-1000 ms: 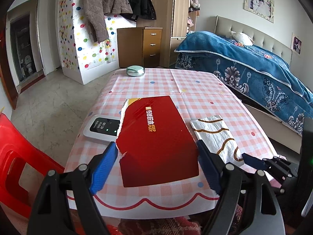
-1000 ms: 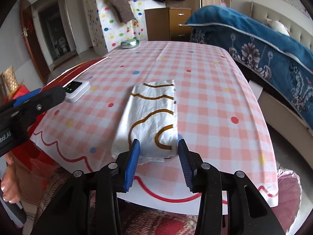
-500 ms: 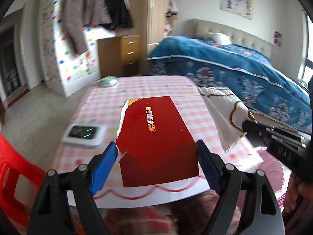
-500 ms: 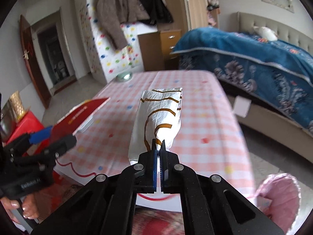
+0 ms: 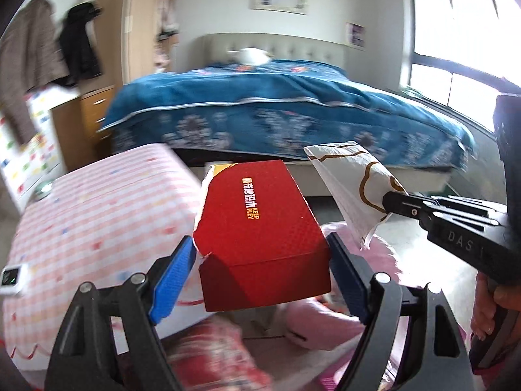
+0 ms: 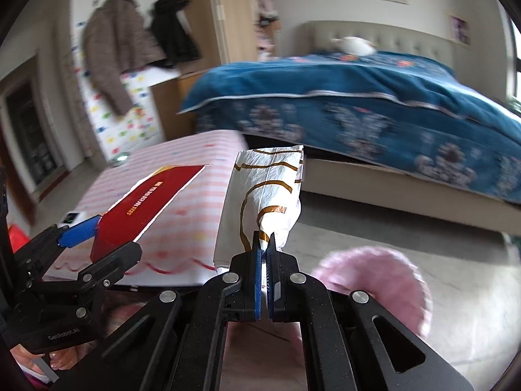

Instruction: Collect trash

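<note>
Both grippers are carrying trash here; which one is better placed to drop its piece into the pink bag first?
Probably the right. The right gripper, shut on the white wrapper, sits close to the pink bag. The left gripper holds the red box nearer the table.

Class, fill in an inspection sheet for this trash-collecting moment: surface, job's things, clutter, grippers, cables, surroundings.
Surface: table with pink checked tablecloth, off to the left.
Job's things: torn red cardboard box and white paper wrapper with brown lines, both lifted off the table; pink-lined bin below.
Clutter: small white device with green lights on the table.
Grippers: left gripper clamps the box; right gripper pinches the wrapper.
Cables: nothing seen.
Surroundings: bed with blue floral cover, hanging coats, window.
</note>
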`<state>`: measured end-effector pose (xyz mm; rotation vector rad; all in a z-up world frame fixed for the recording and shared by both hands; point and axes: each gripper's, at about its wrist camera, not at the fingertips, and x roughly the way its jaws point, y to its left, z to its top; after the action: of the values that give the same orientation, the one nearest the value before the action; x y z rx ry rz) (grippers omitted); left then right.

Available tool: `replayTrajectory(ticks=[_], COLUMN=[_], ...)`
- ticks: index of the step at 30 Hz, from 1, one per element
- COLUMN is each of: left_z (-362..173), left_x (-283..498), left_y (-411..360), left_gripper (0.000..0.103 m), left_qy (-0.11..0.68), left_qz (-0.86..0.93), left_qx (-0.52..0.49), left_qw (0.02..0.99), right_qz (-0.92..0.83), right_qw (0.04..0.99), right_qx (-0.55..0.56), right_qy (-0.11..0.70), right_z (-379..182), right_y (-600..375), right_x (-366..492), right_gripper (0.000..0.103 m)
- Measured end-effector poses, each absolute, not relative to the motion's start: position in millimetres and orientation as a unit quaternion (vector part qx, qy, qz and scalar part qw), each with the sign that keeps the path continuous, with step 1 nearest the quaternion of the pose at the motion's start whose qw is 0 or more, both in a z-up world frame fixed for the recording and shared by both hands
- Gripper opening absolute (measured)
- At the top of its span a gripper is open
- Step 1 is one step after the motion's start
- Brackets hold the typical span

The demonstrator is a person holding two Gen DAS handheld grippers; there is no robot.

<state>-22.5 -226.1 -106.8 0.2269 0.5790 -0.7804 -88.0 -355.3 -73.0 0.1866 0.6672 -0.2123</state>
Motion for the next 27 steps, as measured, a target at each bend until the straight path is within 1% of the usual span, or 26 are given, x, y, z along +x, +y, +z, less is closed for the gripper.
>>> replayTrajectory(ticks=[8, 15, 16, 18, 20, 21, 24, 27], left_z=[-129, -142, -145, -147, -148, -148, -146, -141], left_x=[-47, -43, -40, -35, -30, -26, -17, -11], left_y=[-300, -337, -342, -346, -344, -340, -330, -314], left_gripper=[0.079, 0.080, 0.081, 0.092, 0.092, 0.093, 0.093, 0.093], left_qy=[0.275, 0.286, 0.290, 0.293, 0.300, 0.304, 0.306, 0.312], left_qz=[-0.442, -0.463, -0.466, -0.463, -0.463, -0.459, -0.441, -0.420], left_qx=[0.153, 0.164, 0.165, 0.162, 0.152, 0.147, 0.141, 0.131], left_qw=[0.840, 0.823, 0.820, 0.821, 0.820, 0.822, 0.832, 0.842], right_qz=[-0.177, -0.199, -0.201, -0.206, -0.217, -0.219, -0.226, -0.227], right_qw=[0.915, 0.897, 0.895, 0.890, 0.881, 0.880, 0.876, 0.877], right_qx=[0.138, 0.172, 0.177, 0.184, 0.199, 0.202, 0.209, 0.208], right_qy=[0.334, 0.354, 0.357, 0.363, 0.370, 0.370, 0.372, 0.370], right_z=[-92, -112, -115, -125, -134, -134, -136, -134], right_y=[-418, -462, -468, -481, -493, -491, -492, -492], right_x=[-130, -142, -142, -136, -136, -134, -137, -139], right_gripper=[0.002, 0.004, 0.006, 0.007, 0.015, 0.024, 0.037, 0.038])
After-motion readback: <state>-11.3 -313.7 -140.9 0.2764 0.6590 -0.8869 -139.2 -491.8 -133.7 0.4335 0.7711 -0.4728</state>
